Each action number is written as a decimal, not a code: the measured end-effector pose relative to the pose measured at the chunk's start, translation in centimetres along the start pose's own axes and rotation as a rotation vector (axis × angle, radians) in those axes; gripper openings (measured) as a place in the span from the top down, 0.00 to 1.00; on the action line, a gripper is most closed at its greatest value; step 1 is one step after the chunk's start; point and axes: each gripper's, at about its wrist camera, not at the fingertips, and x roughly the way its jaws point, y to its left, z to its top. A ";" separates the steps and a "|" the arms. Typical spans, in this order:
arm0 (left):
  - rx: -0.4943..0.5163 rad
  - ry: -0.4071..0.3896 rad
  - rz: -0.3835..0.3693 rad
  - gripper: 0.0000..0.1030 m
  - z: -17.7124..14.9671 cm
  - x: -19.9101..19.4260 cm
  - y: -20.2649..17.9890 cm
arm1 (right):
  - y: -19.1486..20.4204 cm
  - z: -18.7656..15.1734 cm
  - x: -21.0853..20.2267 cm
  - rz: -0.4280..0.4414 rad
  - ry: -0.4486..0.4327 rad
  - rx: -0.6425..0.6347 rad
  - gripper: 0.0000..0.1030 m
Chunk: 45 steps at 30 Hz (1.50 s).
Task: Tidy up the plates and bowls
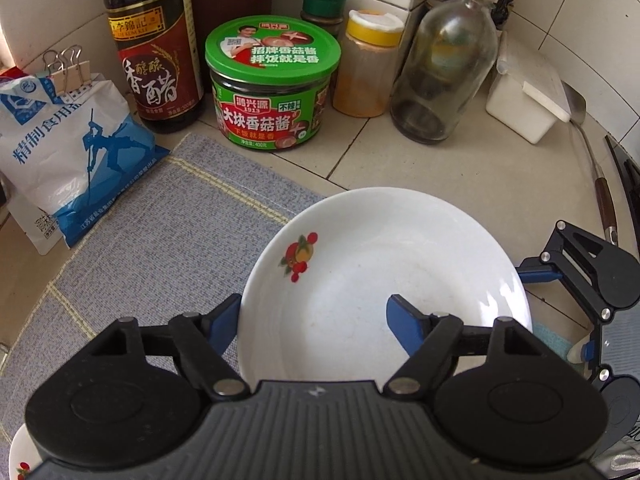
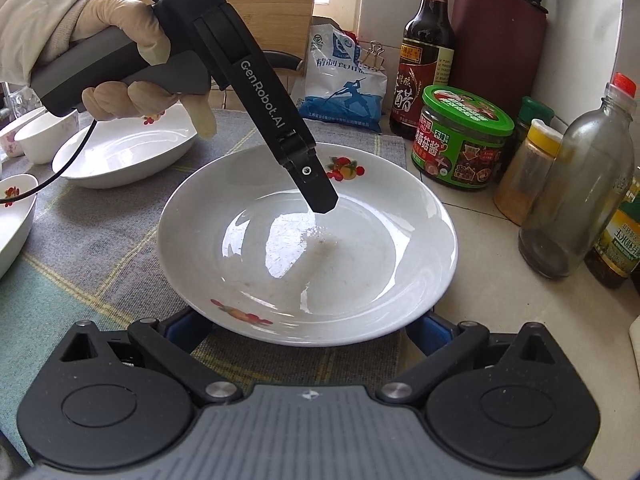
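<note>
While the left wrist view is looking down over the counter, the left gripper (image 1: 312, 320) is standing wide open astride the near rim of a white plate (image 1: 380, 280) with a fruit print. One blue finger (image 1: 224, 320) is sitting outside the rim on the left and the other is lying over the plate's inside; neither is pinching it. The plate is lying partly on a grey checked cloth (image 1: 160, 220) and partly on the tiled counter (image 1: 440, 164). Behind it are standing a salt bag (image 1: 68, 148), a vinegar bottle (image 1: 156, 48), a green-lidded sauce jar (image 1: 272, 84), a yellow-capped spice jar (image 1: 368, 64) and a glass bottle (image 1: 448, 68). The right gripper (image 1: 560, 308) is showing at the plate's right edge.

Seen from the right wrist view, the right gripper (image 2: 304, 328) is spreading wide beneath the near edge of the same plate (image 2: 380, 240), its blue fingers (image 2: 430, 330) showing at either side under the rim; whether they are touching it I cannot tell. A gloved hand (image 2: 120, 52) is holding the left gripper (image 2: 316, 196), which is pointing down into the plate's hollow. Further left on the cloth (image 2: 100, 240), a second white dish (image 2: 132, 148) and small bowls (image 2: 48, 136) are sitting.
</note>
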 end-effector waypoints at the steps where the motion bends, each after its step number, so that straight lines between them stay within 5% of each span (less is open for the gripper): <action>1: 0.000 -0.008 0.007 0.24 -0.2 -0.5 -0.1 | 0.1 0.0 -0.2 -0.006 -0.001 0.003 0.00; 17: -0.065 -0.166 0.112 0.19 -8.0 -11.9 -2.9 | 4.3 -1.1 -5.1 -0.075 -0.042 0.044 0.00; 29: -0.193 -0.291 0.284 0.16 -19.1 -18.4 -5.5 | 10.8 -1.0 -6.9 -0.028 -0.062 0.016 0.00; 45: -0.472 -0.320 0.393 0.16 -31.0 -21.8 -5.7 | 19.6 -3.4 -7.3 0.126 -0.041 -0.070 0.00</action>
